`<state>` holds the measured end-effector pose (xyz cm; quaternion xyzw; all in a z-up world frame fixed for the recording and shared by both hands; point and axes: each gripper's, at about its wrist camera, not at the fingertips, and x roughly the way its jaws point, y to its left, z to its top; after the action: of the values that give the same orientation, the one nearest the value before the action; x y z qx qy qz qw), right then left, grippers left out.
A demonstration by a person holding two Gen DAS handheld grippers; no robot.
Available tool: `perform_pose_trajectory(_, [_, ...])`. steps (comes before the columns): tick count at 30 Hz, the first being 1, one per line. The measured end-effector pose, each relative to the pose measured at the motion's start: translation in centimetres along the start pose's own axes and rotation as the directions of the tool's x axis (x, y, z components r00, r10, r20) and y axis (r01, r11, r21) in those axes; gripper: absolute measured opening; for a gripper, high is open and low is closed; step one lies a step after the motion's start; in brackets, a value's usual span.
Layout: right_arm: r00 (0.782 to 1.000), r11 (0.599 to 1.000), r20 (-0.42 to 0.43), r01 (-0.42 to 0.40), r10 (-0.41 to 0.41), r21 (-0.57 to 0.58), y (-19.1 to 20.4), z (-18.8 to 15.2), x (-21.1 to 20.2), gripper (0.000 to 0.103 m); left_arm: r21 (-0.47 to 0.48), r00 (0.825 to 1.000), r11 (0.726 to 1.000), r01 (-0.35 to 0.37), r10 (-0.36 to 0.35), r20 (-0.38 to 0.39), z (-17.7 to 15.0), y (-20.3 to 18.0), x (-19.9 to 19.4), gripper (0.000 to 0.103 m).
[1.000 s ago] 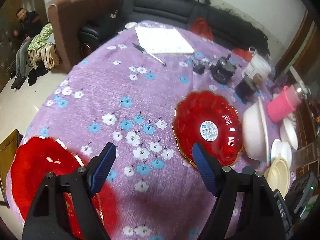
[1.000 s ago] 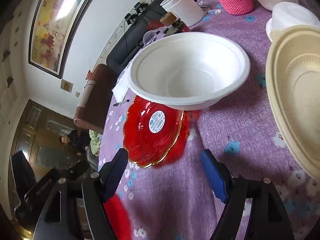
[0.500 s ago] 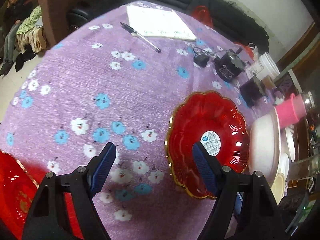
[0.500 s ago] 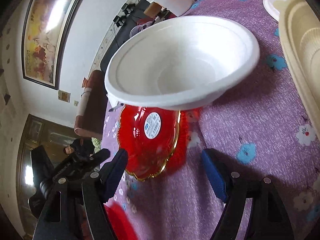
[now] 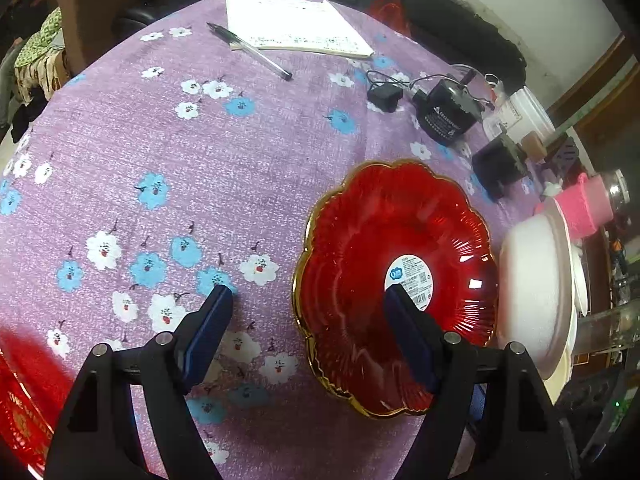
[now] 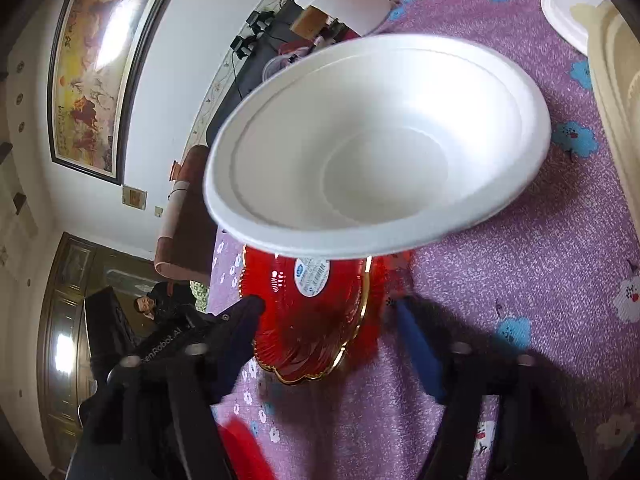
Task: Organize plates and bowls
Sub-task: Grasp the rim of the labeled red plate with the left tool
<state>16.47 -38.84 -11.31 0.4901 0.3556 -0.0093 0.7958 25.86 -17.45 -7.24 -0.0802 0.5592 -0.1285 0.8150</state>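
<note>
A scalloped, gold-rimmed red glass plate (image 5: 394,288) bearing a round white sticker lies on the purple floral tablecloth (image 5: 224,168), touching a white foam bowl (image 5: 536,292) on its right. A second red plate (image 5: 24,392) shows only partly at the lower left edge. The left gripper (image 5: 308,312) hangs with blue-padded jaws wide apart and empty, one pad over the plate, the other over bare cloth. The right gripper (image 6: 328,324), also spread wide and empty, faces the bowl (image 6: 380,148), with a cream plate (image 6: 616,80) at the right edge. Beyond lie one ballpoint pen (image 5: 250,52), one white notepad (image 5: 292,24) and a black charger (image 5: 446,114); open cloth spreads left of the plate
</note>
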Motion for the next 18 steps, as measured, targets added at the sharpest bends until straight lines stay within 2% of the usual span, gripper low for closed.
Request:
perform_pose_trajectory(4, [1.0, 1.0, -0.01, 0.007, -0.007, 0.0, -0.4, 0.3, 0.5, 0.037, 0.017, 1.0, 1.0, -0.009, 0.009, -0.014, 0.0, -0.3, 0.5, 0.048])
perform_pose_trajectory(5, [1.0, 1.0, -0.01, 0.011, -0.011, 0.001, -0.5, 0.3, 0.6, 0.032, 0.022, 1.0, 1.0, -0.022, 0.022, -0.004, 0.0, -0.3, 0.4, 0.045])
perform_pose_trajectory(7, [1.0, 1.0, -0.01, 0.016, -0.016, 0.008, -0.7, 0.4, 0.7, 0.027, 0.024, 0.999, 0.999, -0.035, 0.035, 0.0, 0.2, -0.3, 0.6, 0.031])
perform_pose_trajectory(10, [0.999, 1.0, -0.011, 0.03, -0.03, 0.008, -1.0, 0.5, 0.8, 0.016, 0.027, 1.0, 0.999, -0.027, 0.027, 0.007, 0.2, -0.2, 0.6, 0.02])
perform_pose_trajectory(12, [0.999, 0.999, -0.014, 0.036, -0.036, 0.012, -1.2, 0.5, 0.9, 0.012, 0.038, 1.0, 0.999, -0.028, 0.028, 0.011, 0.1, -0.4, 0.5, 0.014])
perform_pose_trajectory(18, [0.999, 0.999, -0.018, 0.033, -0.033, 0.011, -1.5, 0.4, 0.8, 0.008, 0.08, 0.998, 0.995, -0.057, 0.055, 0.023, -0.2, -1.0, 0.2, 0.014])
